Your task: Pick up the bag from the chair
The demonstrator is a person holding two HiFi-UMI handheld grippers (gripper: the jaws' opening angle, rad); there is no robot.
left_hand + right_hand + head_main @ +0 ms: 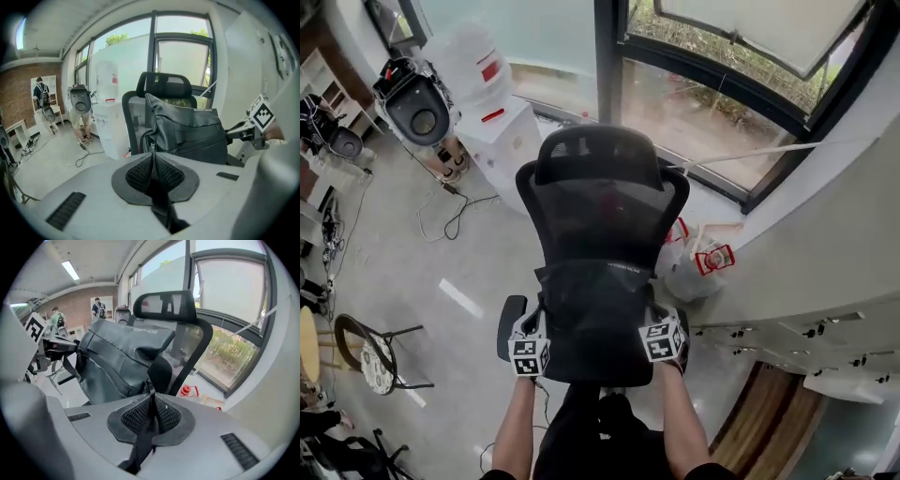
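In the head view a black bag [602, 319] hangs in front of the black mesh office chair [600, 202], held up between my two grippers. My left gripper [530, 354] is at the bag's left side and my right gripper [664, 339] at its right. In the left gripper view, the left gripper [152, 158] is shut on a black webbing strap [159, 197], with the bag [187, 133] just beyond. The right gripper [151, 401] in its own view is likewise shut on a black strap [140, 441] of the bag [117, 364]. The seat is hidden under the bag.
A white water dispenser [492, 112] and a black-and-white machine [417, 103] stand left of the chair, with cables [450, 220] on the floor. White plastic bags [698, 262] lie by the window to the right. A stool [370, 354] stands at left. A person [42, 101] stands far back.
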